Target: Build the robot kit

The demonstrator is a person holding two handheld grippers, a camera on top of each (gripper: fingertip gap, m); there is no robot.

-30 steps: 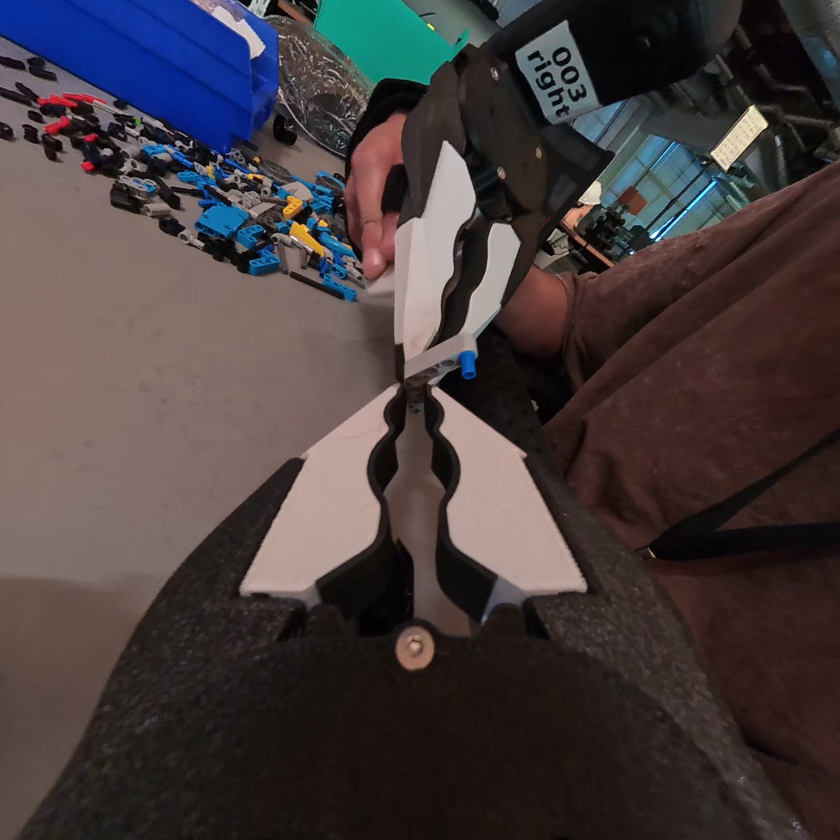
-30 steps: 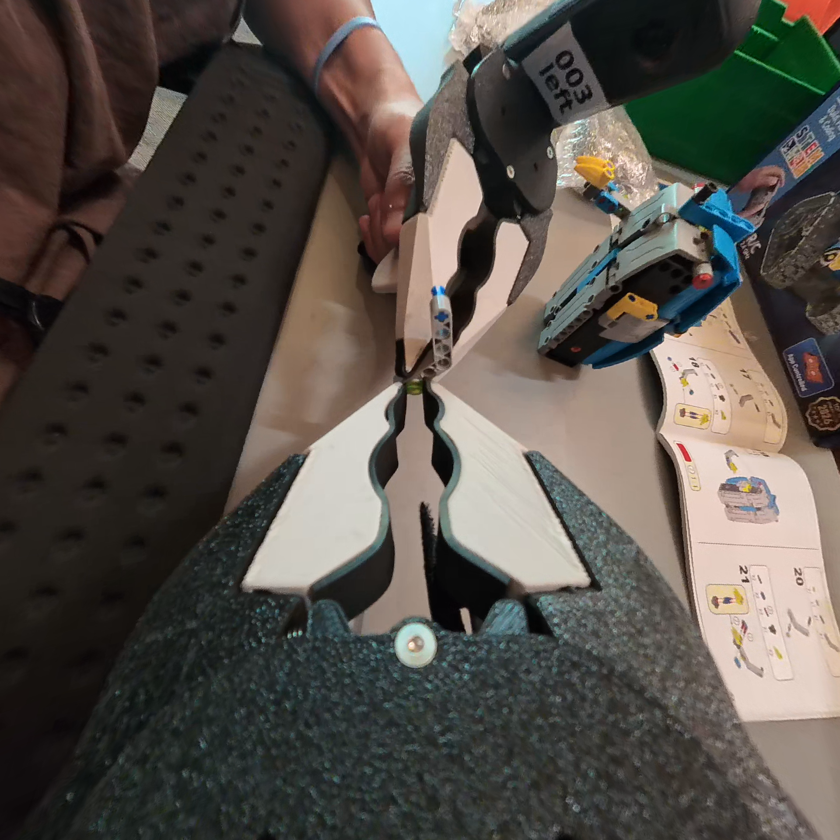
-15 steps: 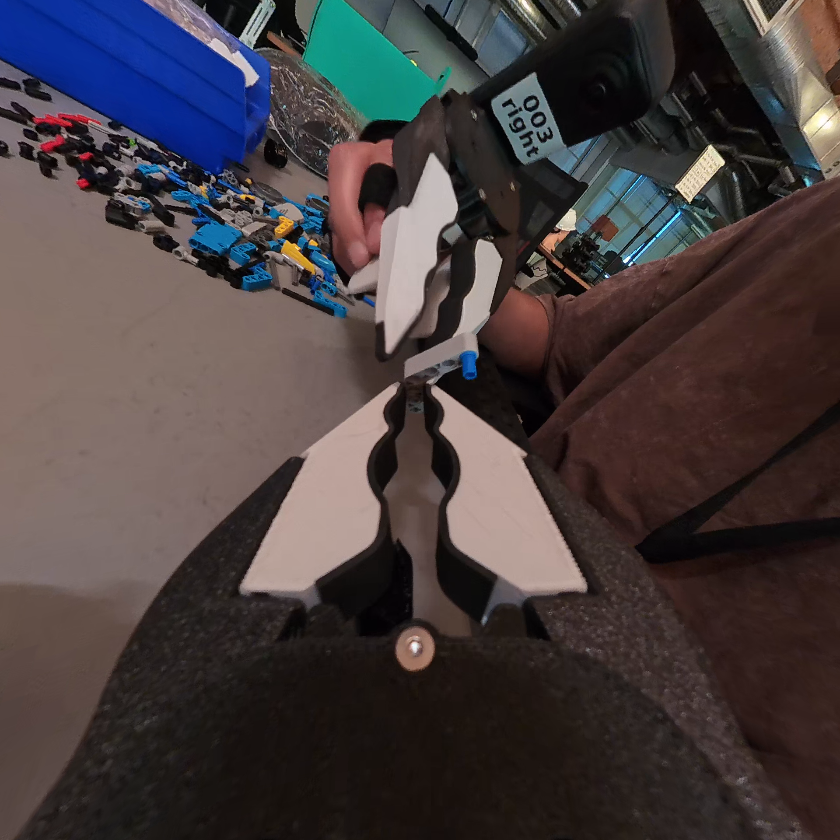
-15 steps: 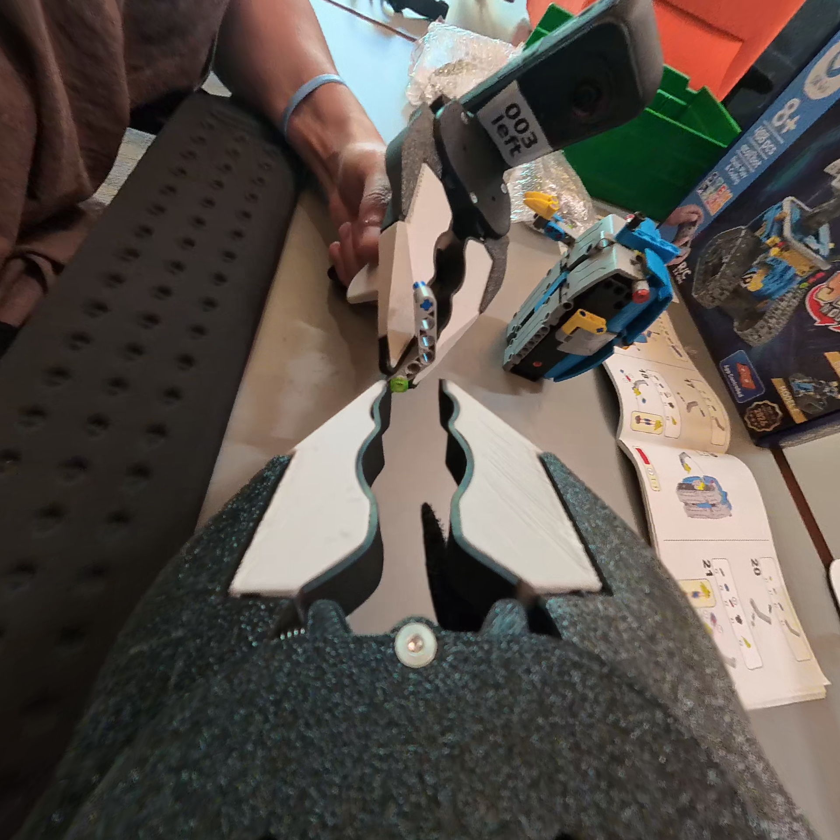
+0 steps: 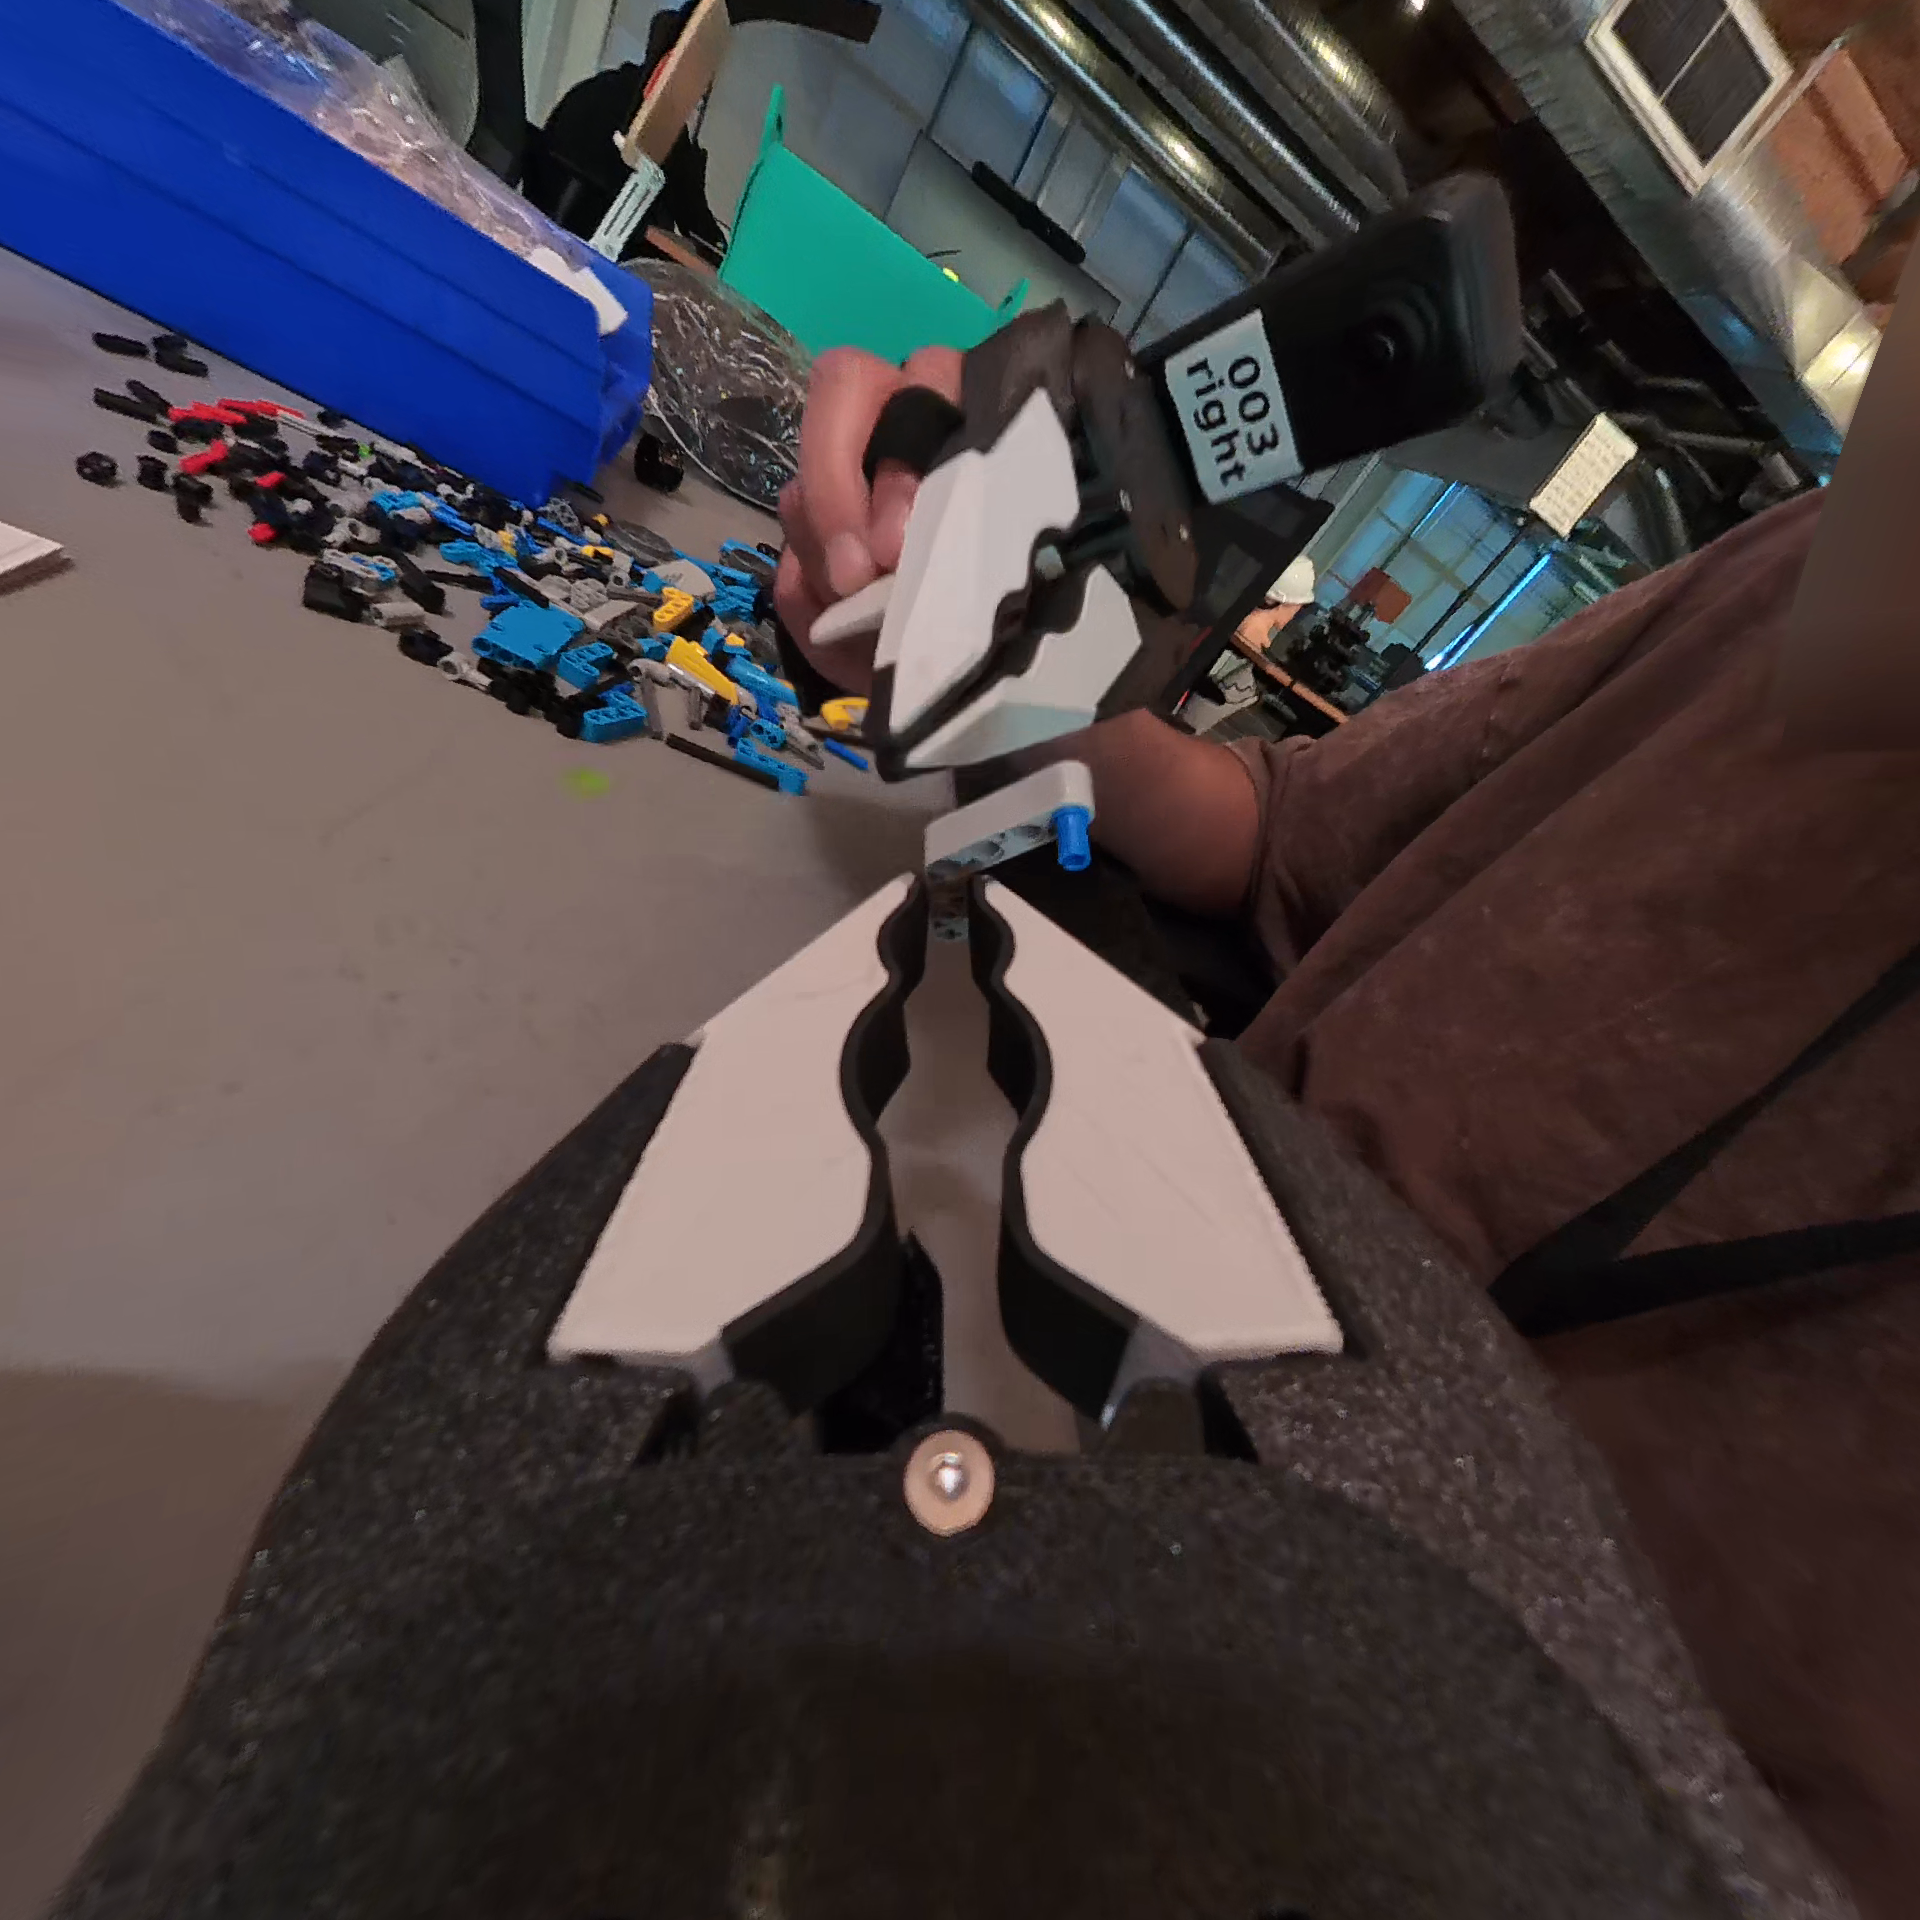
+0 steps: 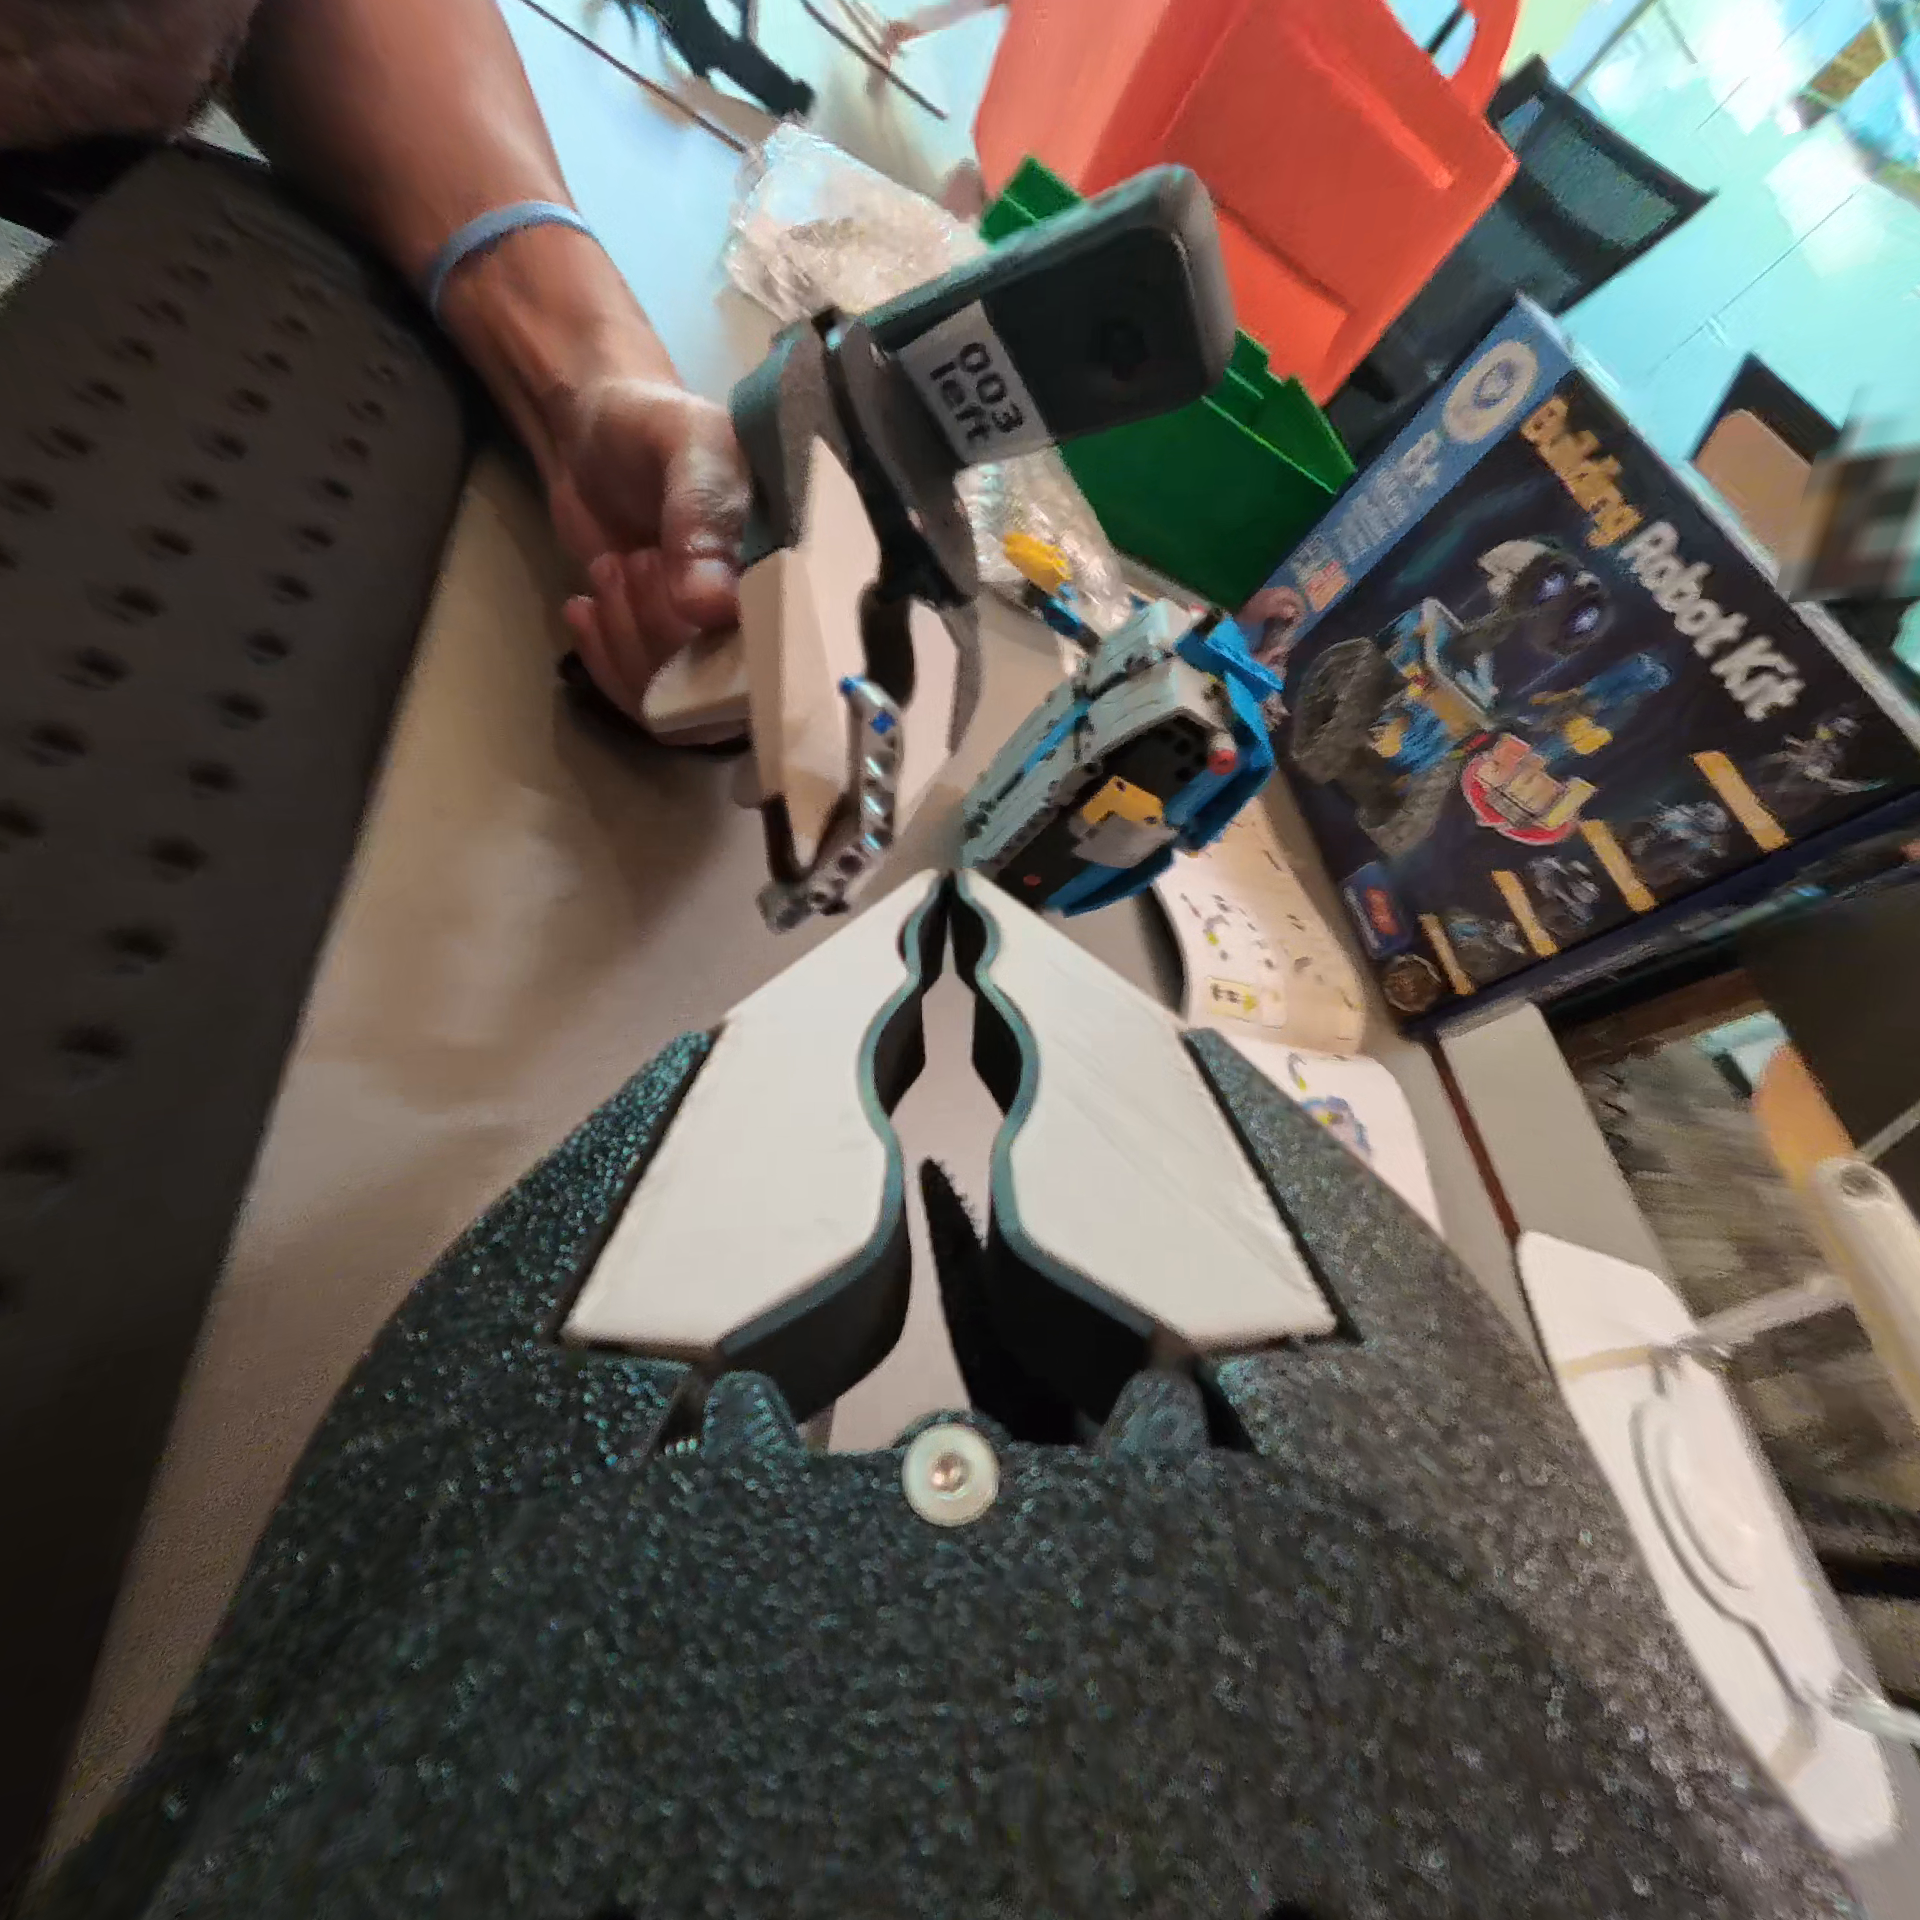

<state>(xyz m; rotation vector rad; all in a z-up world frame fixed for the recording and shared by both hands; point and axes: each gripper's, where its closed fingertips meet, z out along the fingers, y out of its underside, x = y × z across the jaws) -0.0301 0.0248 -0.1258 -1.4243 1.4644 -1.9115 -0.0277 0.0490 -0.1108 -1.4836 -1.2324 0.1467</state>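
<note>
My left gripper (image 5: 948,894) is shut on the end of a grey holed beam (image 5: 1003,821) with a blue pin (image 5: 1070,831) at its far end, held above the grey table (image 5: 312,987). My right gripper (image 6: 951,888) is shut and empty. In the left wrist view the right gripper (image 5: 899,753) hangs just above the beam, apart from it. In the right wrist view the left gripper (image 6: 805,894) and its beam (image 6: 873,790) are just left of my fingertips. A small green spot (image 5: 584,781) shows on the table.
A pile of loose blue, black and red pieces (image 5: 582,623) lies by a blue bin (image 5: 312,239). A part-built blue and grey model (image 6: 1132,758), a booklet (image 6: 1268,956), a kit box (image 6: 1558,707), and green (image 6: 1195,478) and orange (image 6: 1247,166) bins stand to the right. A black perforated pad (image 6: 156,623) lines the near edge. My two grippers' fingertips are within a few centimetres of each other.
The right gripper, shut on a green piece at the beam's end, opened, pulled up and away, and shut again empty. The left gripper kept hold of the beam.
</note>
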